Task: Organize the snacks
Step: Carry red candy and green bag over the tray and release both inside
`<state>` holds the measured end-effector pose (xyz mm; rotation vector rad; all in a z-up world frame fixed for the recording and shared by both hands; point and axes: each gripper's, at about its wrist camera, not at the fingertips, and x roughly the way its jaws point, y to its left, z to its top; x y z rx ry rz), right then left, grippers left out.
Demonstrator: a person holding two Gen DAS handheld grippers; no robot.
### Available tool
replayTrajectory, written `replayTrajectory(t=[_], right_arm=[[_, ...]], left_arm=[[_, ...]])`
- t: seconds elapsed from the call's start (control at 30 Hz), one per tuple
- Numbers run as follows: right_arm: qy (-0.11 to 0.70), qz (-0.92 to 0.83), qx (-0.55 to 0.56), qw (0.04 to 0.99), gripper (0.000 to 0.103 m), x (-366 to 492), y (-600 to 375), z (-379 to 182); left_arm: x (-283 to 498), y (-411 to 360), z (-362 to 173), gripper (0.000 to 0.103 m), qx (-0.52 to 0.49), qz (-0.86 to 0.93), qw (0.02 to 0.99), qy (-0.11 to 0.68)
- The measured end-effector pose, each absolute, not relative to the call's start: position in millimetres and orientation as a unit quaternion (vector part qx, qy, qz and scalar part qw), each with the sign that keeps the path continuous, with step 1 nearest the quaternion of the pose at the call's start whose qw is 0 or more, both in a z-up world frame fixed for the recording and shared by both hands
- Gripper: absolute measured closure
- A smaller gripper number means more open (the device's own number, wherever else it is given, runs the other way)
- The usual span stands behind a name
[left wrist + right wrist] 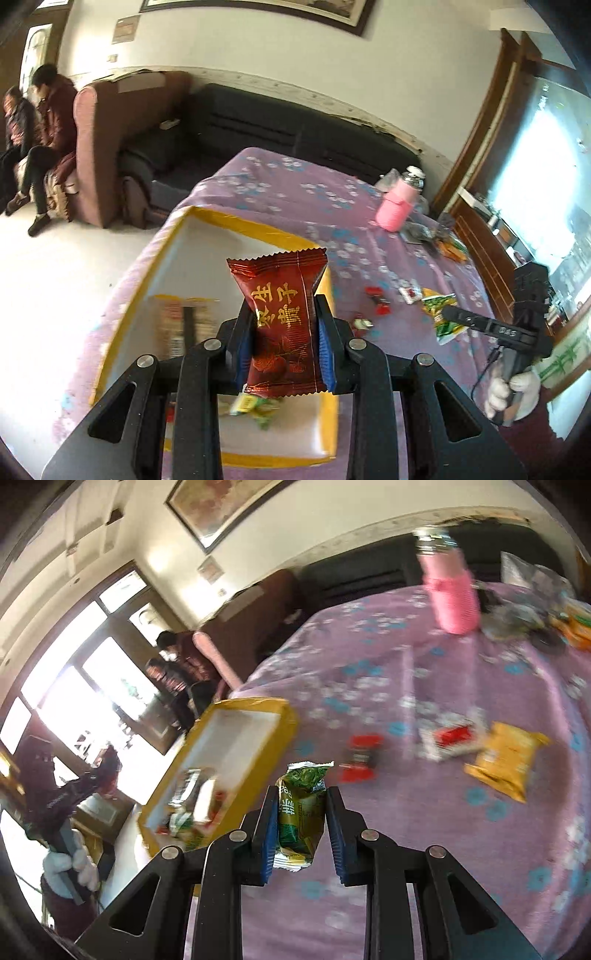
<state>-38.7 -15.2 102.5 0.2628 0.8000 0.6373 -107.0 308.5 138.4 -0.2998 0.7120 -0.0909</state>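
My left gripper (283, 317) is shut on a dark red snack packet (282, 317) with gold lettering, held upright above the yellow-rimmed white box (258, 230). A few snacks (255, 408) lie in the box under the packet. My right gripper (301, 812) is shut on a green snack packet (300, 812), lifted over the purple flowered cloth (406, 849) just right of the same box (288, 716). In the left wrist view the right gripper (448, 314) appears at the right with that green packet (439, 310), a white-gloved hand (509, 391) holding it.
Loose on the cloth lie small red candies (378, 299), a red and white packet (454, 738) and a yellow packet (506, 760). A pink sleeved bottle (397, 206) and more wrappers (443, 240) stand at the far end. Two people (40, 122) sit by a sofa (258, 125).
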Motion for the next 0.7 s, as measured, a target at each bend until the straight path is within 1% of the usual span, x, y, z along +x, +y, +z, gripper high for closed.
replayTrajectory(t=[0.2, 0.37, 0.53, 0.7], right_arm=[[0.398, 0.339, 0.095, 0.847, 0.078, -27.3, 63.6, 108.5], [0.433, 0.345, 0.082, 0.829, 0.078, -3.4, 121.0, 90.4], [0.458, 0.332, 0.074, 0.821, 0.078, 23.0, 155.3, 66.4], [0.472, 0.32, 0.072, 0.818, 0.078, 40.5, 170.0, 50.5]], left_arm=[[-79.1, 323.3, 113.9, 0.076, -0.156, -0.038, 0.915, 0.37], [-41.0, 333.6, 87.8, 0.076, -0.174, -0.034, 0.9, 0.397], [-9.0, 342.7, 59.6, 0.076, -0.19, -0.028, 0.885, 0.425], [3.7, 344.7, 43.3, 0.076, -0.2, -0.025, 0.875, 0.44]])
